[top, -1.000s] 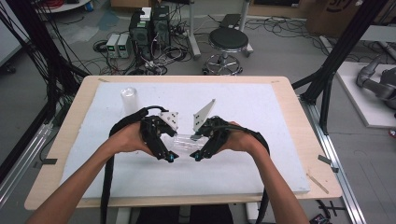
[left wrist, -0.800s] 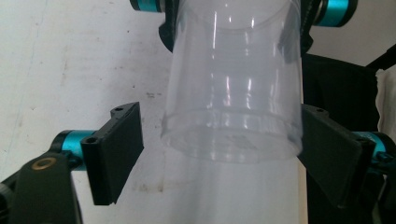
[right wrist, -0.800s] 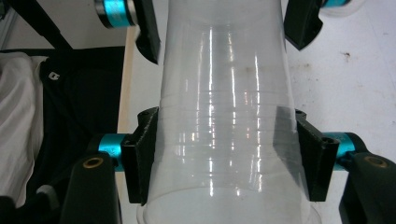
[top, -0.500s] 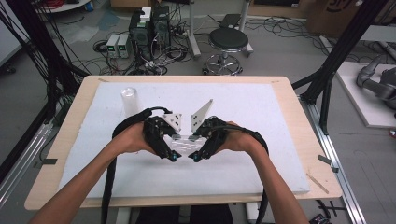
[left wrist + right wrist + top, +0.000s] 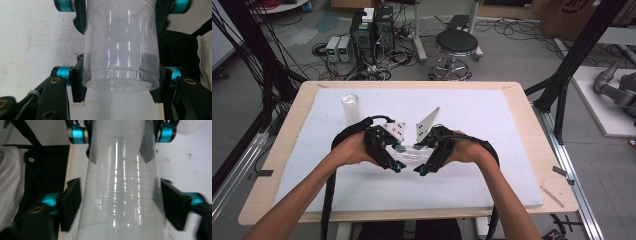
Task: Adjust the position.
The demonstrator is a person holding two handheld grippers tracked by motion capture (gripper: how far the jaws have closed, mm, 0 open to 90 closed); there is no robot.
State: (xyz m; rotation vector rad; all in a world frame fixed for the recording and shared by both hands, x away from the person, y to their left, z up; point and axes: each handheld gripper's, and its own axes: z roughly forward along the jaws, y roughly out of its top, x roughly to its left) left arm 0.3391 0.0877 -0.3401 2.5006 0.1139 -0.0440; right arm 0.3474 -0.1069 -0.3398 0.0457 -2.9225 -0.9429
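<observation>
A clear plastic cup [image 5: 410, 155] lies level between my two grippers over the middle of the white board. My left gripper [image 5: 398, 157] has just been closing and is shut on the cup. In the left gripper view the cup [image 5: 121, 50] fills the gap and both black pads [image 5: 78, 82] press its sides near the base. My right gripper [image 5: 422, 157] has just been opening. In the right gripper view the cup [image 5: 122, 195] still sits between its jaws, but the pads [image 5: 71, 200] stand a little off its walls.
A stack of clear cups [image 5: 351, 107] stands upright at the back left of the white foam board [image 5: 492, 115], which covers a wooden table [image 5: 532, 125]. Beyond the far edge, a stool [image 5: 456, 45] and electronics boxes [image 5: 372, 30] sit on the floor.
The left jaws closed onto the cup and the right jaws opened off it. Both hands stayed where they were.
</observation>
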